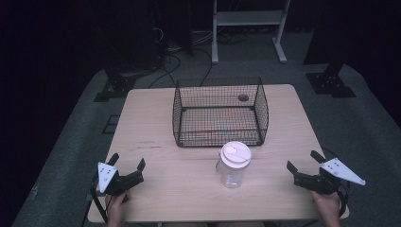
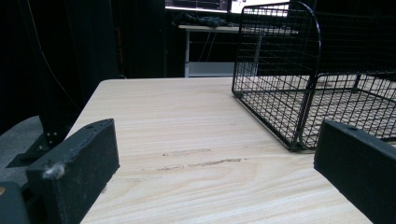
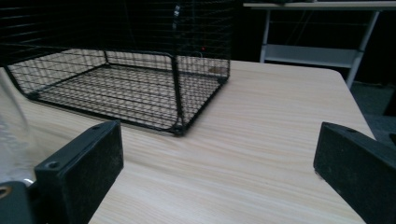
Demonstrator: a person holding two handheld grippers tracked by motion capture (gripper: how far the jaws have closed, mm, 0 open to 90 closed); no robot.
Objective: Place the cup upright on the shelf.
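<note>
Clear jar (image 1: 232, 165) with pale lid stands upright on the counter (image 1: 156, 118), just in front of the black wire basket (image 1: 220, 113), untouched. Left hand-held gripper (image 1: 126, 163) sits well left of the jar, jaws spread wide, holding nothing. Right hand-held gripper (image 1: 302, 162) sits well right of the jar, jaws wide, also holding nothing.
</note>
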